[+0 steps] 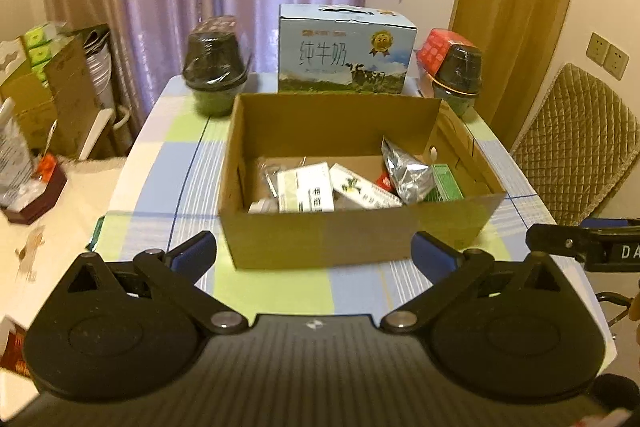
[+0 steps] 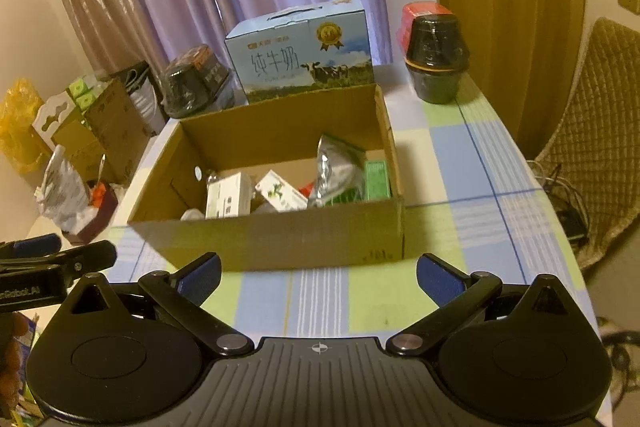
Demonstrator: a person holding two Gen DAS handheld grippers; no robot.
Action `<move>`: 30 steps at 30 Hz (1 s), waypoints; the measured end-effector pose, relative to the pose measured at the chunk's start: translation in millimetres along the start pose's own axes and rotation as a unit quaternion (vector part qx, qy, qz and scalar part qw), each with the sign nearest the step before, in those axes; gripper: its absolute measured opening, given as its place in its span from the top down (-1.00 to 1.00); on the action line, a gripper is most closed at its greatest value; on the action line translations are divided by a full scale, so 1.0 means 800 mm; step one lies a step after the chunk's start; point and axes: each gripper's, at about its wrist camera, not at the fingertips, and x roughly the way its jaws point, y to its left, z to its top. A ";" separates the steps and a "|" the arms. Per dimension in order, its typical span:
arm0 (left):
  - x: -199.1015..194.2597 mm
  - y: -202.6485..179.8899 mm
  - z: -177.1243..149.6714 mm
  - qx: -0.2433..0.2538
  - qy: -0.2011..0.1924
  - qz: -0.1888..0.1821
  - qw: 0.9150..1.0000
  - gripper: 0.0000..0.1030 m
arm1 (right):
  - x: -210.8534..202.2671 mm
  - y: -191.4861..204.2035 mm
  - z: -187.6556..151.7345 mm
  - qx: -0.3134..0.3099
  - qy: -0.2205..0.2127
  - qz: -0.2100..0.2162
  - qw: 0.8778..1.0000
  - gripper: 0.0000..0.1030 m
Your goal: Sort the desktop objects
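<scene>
My left gripper (image 1: 314, 253) & right gripper (image 2: 319, 273): jaws wide, empty. Open brown cardboard box (image 1: 352, 239) hides its small cartons' labels; blue milk carton (image 1: 344, 55) reads "纯牛奶".

"纯牛奶" on blue milk carton (image 1: 345, 53), "DA" on right hand-held gripper (image 1: 592, 251)

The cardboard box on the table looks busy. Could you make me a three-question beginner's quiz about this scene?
1. True or false: the left gripper holds a packet.
2. What stands directly behind the cardboard box? A) a kettle B) the blue milk carton C) a lamp
3. Fill in: the silver foil pouch lies ____ the box.

Key: 1 false, both it and the right gripper are open and empty; 2 B; 3 inside.
</scene>
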 end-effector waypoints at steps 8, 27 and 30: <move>-0.059 -0.009 -0.036 -0.016 -0.004 0.007 1.000 -0.98 | -0.047 0.011 -0.031 -0.003 -0.002 -0.015 1.000 -0.96; -0.121 -0.027 -0.060 -0.023 -0.027 0.013 0.999 -0.98 | -0.110 0.010 -0.067 -0.013 -0.011 -0.023 1.000 -0.96; -0.122 -0.030 -0.065 -0.021 -0.026 0.017 0.999 -0.98 | -0.113 0.014 -0.069 -0.017 -0.013 -0.019 1.000 -0.96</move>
